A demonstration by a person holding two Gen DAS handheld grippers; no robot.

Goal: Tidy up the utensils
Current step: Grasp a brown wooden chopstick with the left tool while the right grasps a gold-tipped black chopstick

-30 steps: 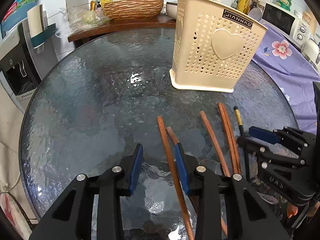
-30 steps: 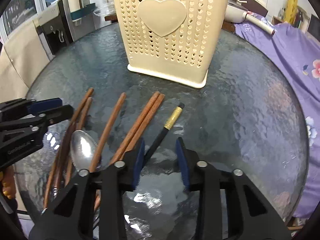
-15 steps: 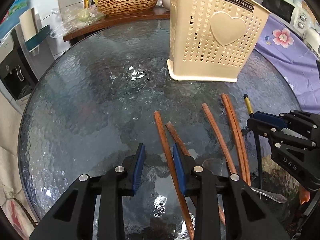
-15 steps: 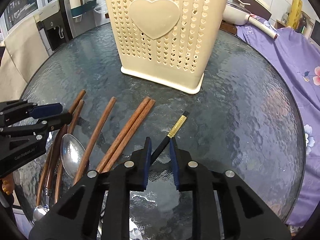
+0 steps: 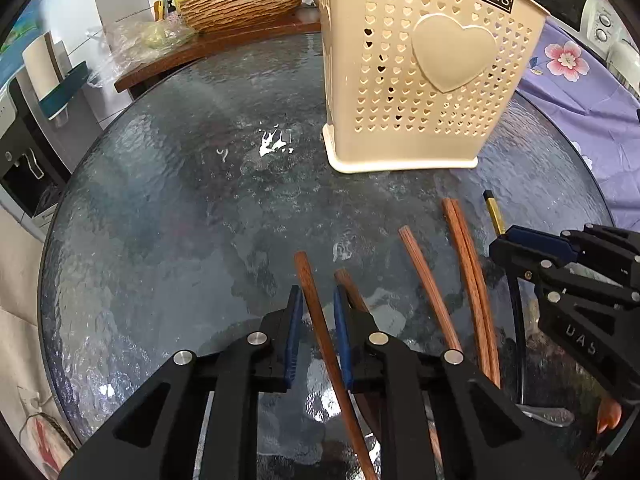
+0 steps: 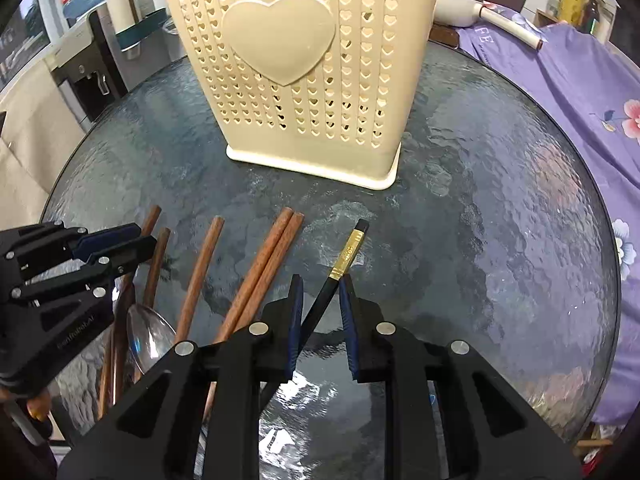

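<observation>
A cream utensil holder (image 5: 424,72) with heart holes stands on the round glass table (image 5: 200,208); it also shows in the right wrist view (image 6: 304,76). Several wooden chopsticks (image 5: 472,280) lie in front of it. My left gripper (image 5: 318,300) is open, its jaws on either side of the leftmost wooden chopstick (image 5: 316,308). My right gripper (image 6: 320,292) is open, its jaws astride a black chopstick with a gold band (image 6: 344,256). A metal spoon (image 6: 148,336) lies among the chopsticks at the left.
A wooden counter with a woven bowl (image 5: 240,0) stands behind the table. A purple flowered cloth (image 6: 568,92) covers a surface to the right. A water dispenser (image 5: 24,136) stands at the left.
Both grippers moved forward and down over the chopsticks. The left now straddles the leftmost wooden chopstick. The right narrowed, then reopened a little around the black chopstick.
</observation>
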